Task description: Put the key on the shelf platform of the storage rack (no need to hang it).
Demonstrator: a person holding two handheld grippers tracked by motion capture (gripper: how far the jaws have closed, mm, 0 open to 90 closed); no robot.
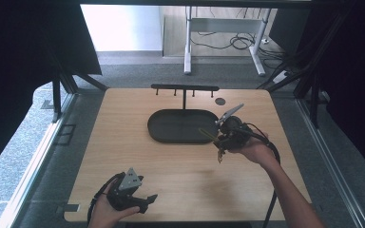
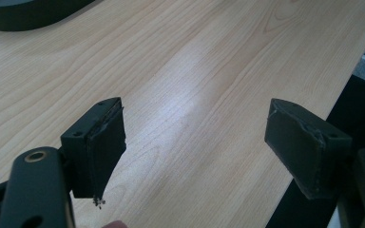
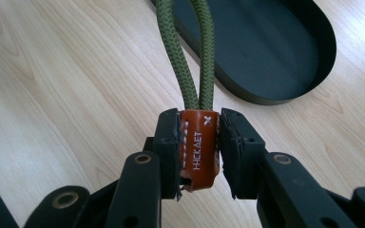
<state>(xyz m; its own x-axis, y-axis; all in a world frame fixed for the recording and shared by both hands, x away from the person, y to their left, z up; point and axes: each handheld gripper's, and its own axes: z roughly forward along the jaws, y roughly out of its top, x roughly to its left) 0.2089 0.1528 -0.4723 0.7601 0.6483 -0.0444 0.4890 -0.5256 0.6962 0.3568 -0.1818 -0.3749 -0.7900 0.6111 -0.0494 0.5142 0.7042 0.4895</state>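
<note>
Brown leather tab (image 3: 198,148) of an olive cord loop (image 3: 190,52) is pinched between the jaws of the right tool (image 3: 198,156), which is clamped on it above the table (image 1: 138,156) at about four o'clock from the black oval tray (image 1: 164,135), just off the tray's right end. At twelve o'clock behind the tray stands a black hook rack (image 1: 184,88). Near the table's front edge, at about seven o'clock from the tray, the left tool (image 2: 195,142) rests with its jaws spread wide and nothing between them.
</note>
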